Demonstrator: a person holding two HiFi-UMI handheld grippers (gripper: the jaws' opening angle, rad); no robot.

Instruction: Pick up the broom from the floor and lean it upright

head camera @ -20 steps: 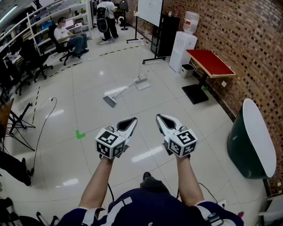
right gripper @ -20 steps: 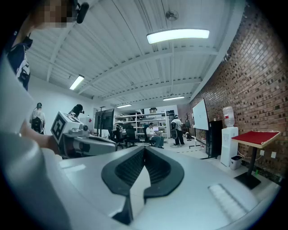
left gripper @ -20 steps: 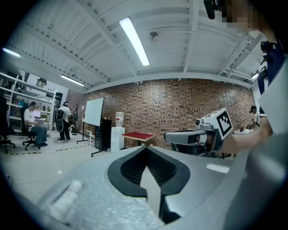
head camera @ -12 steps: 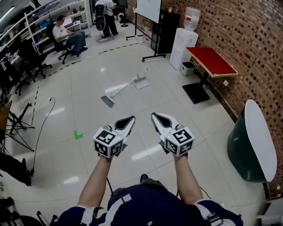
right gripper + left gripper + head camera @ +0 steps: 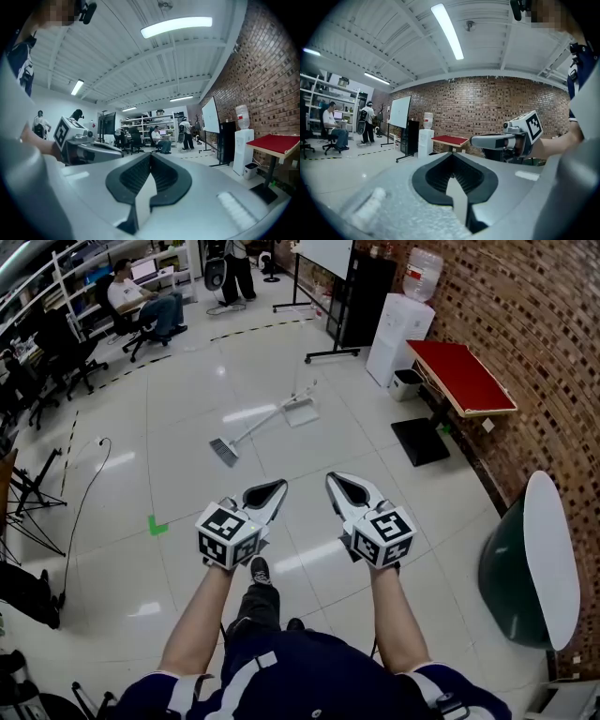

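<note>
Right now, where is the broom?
In the head view the broom lies flat on the floor, upper centre, brush end to the left and its handle pointing toward the whiteboard stand.

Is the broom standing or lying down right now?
Lying down: the broom stretches its whole length flat across the floor tiles, brush head and handle both down.

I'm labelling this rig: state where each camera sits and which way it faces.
Head view: on the head, steeply down at broom; forearms, left gripper, right gripper show.
Left gripper view: on it, along shut jaws toward brick wall; right gripper shows.
Right gripper view: on it, toward shelves; left gripper shows.
Shared: all views show the red table.
</note>
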